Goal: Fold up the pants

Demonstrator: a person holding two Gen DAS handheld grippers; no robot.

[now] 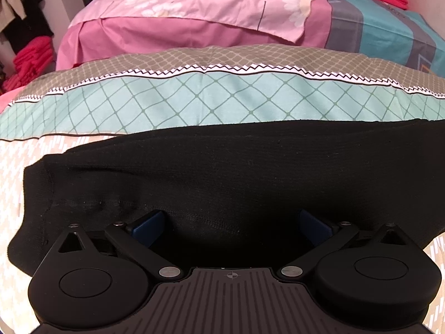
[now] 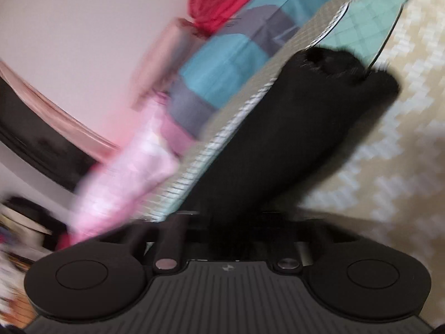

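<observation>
Jaws of the left gripper (image 1: 230, 224) stand wide apart over the black pants (image 1: 236, 172), not pinching them. The right gripper (image 2: 225, 217) has its jaws nearly closed, with black cloth running in between; the blur hides whether they press on it. The pants lie on the bed (image 1: 194, 97), on its patterned sheet. In the left view they stretch sideways, cut off at the right edge. In the right view they run away up to the right.

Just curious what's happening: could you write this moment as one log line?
left gripper: jaws open over black pants | right gripper: jaws shut on black pants | surface: patterned bedspread
</observation>
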